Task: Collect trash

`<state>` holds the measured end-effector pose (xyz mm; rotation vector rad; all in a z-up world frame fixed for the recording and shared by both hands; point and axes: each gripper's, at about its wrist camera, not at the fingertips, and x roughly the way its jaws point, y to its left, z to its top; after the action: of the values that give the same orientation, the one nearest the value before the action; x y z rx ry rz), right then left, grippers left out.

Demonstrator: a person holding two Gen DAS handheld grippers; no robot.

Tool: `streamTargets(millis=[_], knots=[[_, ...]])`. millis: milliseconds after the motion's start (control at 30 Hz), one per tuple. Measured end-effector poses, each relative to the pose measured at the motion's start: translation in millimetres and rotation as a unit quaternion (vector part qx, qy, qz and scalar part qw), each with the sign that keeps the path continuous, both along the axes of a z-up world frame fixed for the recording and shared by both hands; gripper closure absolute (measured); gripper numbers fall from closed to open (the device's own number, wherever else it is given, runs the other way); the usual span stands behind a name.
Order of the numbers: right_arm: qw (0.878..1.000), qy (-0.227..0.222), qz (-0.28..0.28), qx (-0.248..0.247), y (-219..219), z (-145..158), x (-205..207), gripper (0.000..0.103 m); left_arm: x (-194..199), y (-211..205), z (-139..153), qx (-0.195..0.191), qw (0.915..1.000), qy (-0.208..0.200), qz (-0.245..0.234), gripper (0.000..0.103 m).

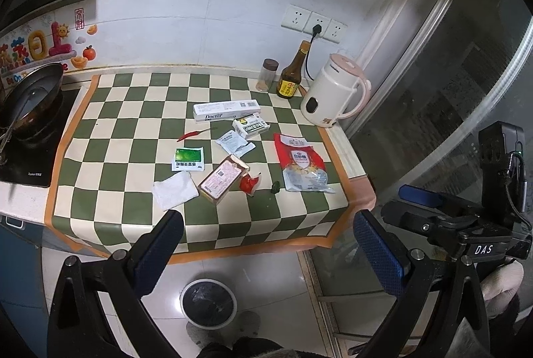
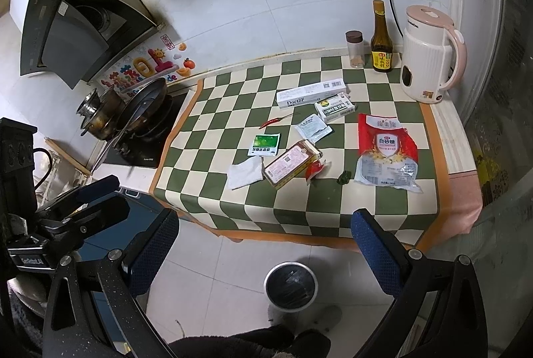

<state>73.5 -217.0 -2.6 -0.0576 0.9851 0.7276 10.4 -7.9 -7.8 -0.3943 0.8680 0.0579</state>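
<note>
Your left gripper (image 1: pixel 266 244) is nearest to you, its blue pads spread wide with nothing between them. Your right gripper (image 2: pixel 266 244) is the same: wide apart and holding nothing. Both hang in the air in front of the counter, above the floor.

Down on the floor, just in front of the counter, stands the round trash bin (image 2: pixel 289 290) with a dark bag inside.

On the counter lies a green and cream checkered mat (image 1: pixel 110 138). The trash sits on it. Closest to you is a white tissue (image 1: pixel 174 190). Just beside it is a pink and brown box (image 1: pixel 222 179), and a torn red wrapper (image 1: pixel 248 183) touches that box. A small green scrap (image 1: pixel 275 188) lies near the torn sugar bag (image 1: pixel 304 166). A bit farther are a green packet (image 1: pixel 188 159), a torn white packet (image 1: pixel 234 143) and a red chili (image 1: pixel 193 134). Behind them are a small white medicine box (image 1: pixel 250 126) and a long white box (image 1: pixel 226 110).

At the back by the wall stand a small jar (image 1: pixel 268 74), a brown bottle (image 1: pixel 293 73) and a white kettle (image 1: pixel 333 91). A pan (image 1: pixel 31 91) sits on the stove at the left.
</note>
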Motion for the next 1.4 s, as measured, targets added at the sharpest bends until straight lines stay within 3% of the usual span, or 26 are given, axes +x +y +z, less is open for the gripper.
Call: streamTargets(millis=[733,800,933,1067,1200,1300,1400], knots=[[1.000,0.003,-0.009,-0.001,1,-4,-3,0.000,5,13,-5,-0.006,0.9998,0.006,-0.020,0.000],[1.000,0.004,-0.022,-0.002,3,-9,-7,0.000,8,17,-8,0.006,0.9999,0.011,-0.012,0.000],[0.997,0.007,-0.075,-0.003,4,-17,-3,0.000,25,25,-22,0.088,0.9954,0.035,0.012,0.000],[0.989,0.029,-0.146,-0.020,-1,-35,29,0.000,59,36,-47,0.182,0.9801,0.072,0.033,0.000],[0.978,0.055,-0.187,-0.078,-8,-69,91,0.000,104,50,-77,0.228,0.9670,0.112,0.021,0.000],[0.969,0.074,-0.211,-0.108,-11,-99,144,0.000,159,51,-104,0.293,0.9455,0.141,0.007,0.000],[0.967,0.110,-0.201,-0.109,-2,-137,208,0.000,220,54,-133,0.337,0.9263,0.168,-0.017,0.000]])
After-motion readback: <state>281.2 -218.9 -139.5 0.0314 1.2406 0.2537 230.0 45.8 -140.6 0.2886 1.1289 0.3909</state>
